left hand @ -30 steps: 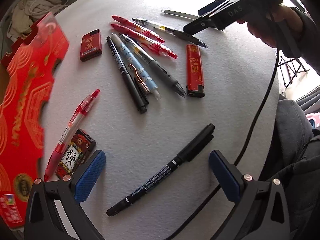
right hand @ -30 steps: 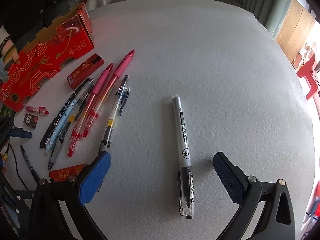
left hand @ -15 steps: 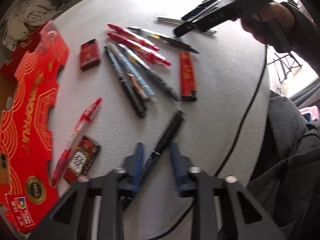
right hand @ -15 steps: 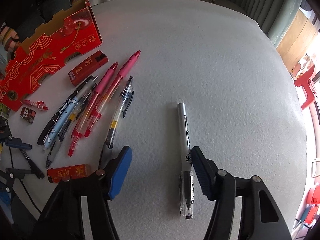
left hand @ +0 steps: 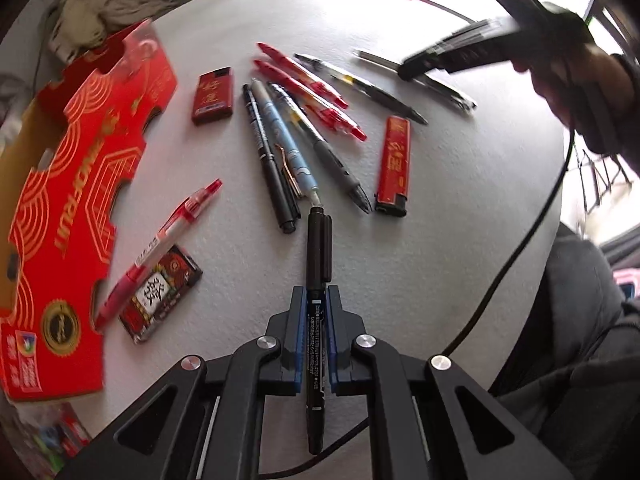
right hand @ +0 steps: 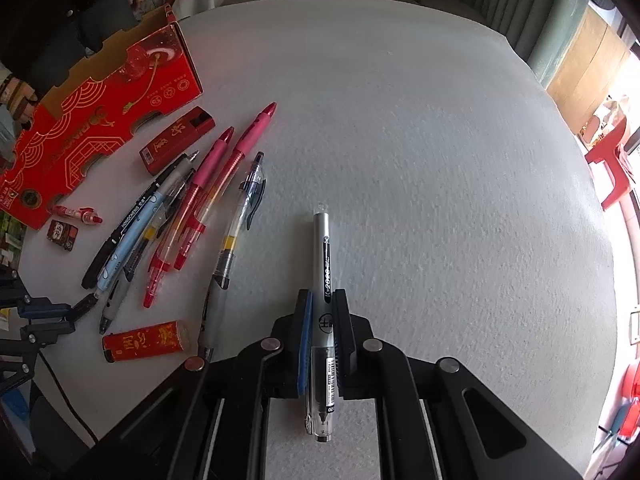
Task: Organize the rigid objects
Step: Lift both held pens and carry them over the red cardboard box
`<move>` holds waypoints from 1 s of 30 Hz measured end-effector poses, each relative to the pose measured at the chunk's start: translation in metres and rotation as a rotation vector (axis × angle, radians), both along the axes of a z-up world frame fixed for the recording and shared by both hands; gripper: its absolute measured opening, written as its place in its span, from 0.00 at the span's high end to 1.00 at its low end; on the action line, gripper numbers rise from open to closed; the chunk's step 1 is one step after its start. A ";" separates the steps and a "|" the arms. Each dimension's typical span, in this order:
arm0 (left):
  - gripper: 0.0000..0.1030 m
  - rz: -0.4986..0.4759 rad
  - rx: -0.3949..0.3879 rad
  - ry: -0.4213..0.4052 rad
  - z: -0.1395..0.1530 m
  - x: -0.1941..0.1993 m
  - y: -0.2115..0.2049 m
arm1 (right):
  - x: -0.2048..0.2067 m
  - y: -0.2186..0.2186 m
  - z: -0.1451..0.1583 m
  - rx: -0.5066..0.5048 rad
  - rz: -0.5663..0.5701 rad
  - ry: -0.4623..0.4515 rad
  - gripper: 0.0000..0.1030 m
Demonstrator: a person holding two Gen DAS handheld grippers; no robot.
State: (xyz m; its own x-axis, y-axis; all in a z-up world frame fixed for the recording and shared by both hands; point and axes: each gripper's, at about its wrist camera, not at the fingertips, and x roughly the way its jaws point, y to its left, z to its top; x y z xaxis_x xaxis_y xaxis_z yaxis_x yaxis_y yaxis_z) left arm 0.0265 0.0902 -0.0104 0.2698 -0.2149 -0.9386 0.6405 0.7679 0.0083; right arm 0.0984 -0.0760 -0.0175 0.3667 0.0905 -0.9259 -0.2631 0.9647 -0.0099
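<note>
My left gripper is shut on a black marker pen, which points away toward a row of several pens on the white table. My right gripper is shut on a silver gel pen, to the right of the same pen row. The right gripper also shows in the left wrist view, blurred, at the far right. The left gripper shows at the left edge of the right wrist view.
A red lighter lies right of the pen row, another red lighter left of it. A red pen and a small red packet lie near a red cardboard box. A black cable runs along the right.
Both grippers have closed from open: the left onto the black marker, the right onto the silver pen. The black marker has turned to point straight away along the fingers.
</note>
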 end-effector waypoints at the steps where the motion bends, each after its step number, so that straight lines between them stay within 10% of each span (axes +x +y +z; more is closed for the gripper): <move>1: 0.91 0.019 -0.010 0.001 0.000 -0.001 0.001 | -0.002 0.000 0.000 0.001 -0.001 -0.003 0.90; 30: 0.91 0.458 -0.041 -0.040 -0.009 0.015 0.009 | -0.049 0.012 0.009 0.090 -0.031 -0.081 0.90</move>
State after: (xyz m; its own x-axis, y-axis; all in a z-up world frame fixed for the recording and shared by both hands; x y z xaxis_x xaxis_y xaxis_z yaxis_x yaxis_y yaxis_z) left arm 0.0416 0.0996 -0.0196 0.3816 -0.1016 -0.9187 0.2348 0.9720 -0.0099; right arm 0.0494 -0.0638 -0.0089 0.4437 0.1593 -0.8819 -0.2352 0.9703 0.0570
